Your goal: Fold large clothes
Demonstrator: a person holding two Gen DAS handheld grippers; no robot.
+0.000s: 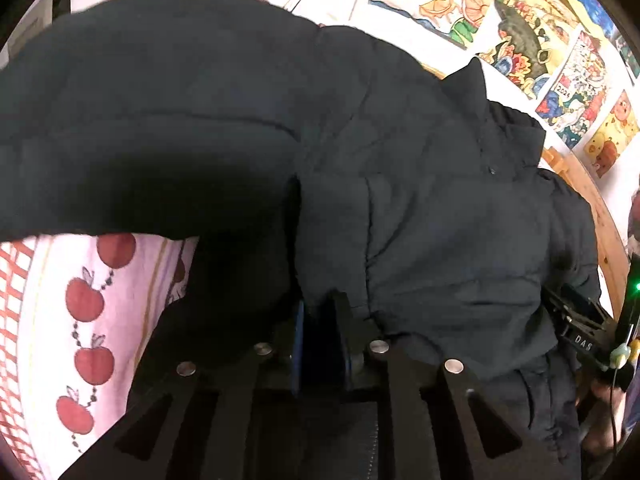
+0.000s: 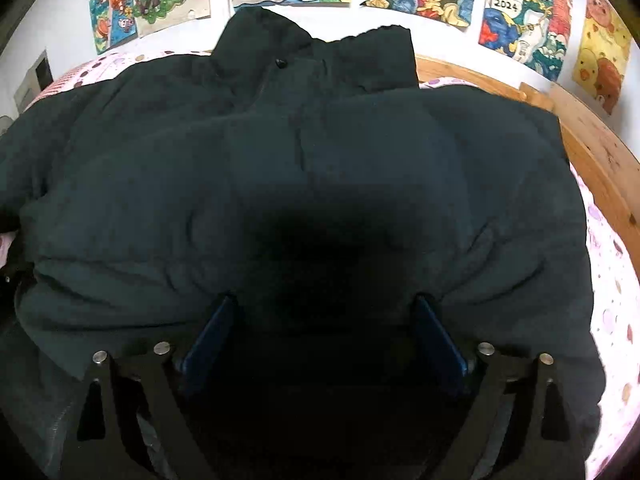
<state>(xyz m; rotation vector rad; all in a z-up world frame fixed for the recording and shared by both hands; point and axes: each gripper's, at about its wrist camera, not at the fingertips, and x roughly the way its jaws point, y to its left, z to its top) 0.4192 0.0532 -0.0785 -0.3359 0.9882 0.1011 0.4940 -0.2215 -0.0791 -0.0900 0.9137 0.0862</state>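
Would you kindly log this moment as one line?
left gripper: shut on black jacket | right gripper: open over jacket | surface: bedsheet

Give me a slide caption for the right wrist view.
Open right claw over a dark padded jacket spread on a bed.

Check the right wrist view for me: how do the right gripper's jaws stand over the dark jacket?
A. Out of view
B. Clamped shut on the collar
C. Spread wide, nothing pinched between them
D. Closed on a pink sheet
C: the right gripper shows its blue pads far apart above the dark jacket, with no fabric pinched.
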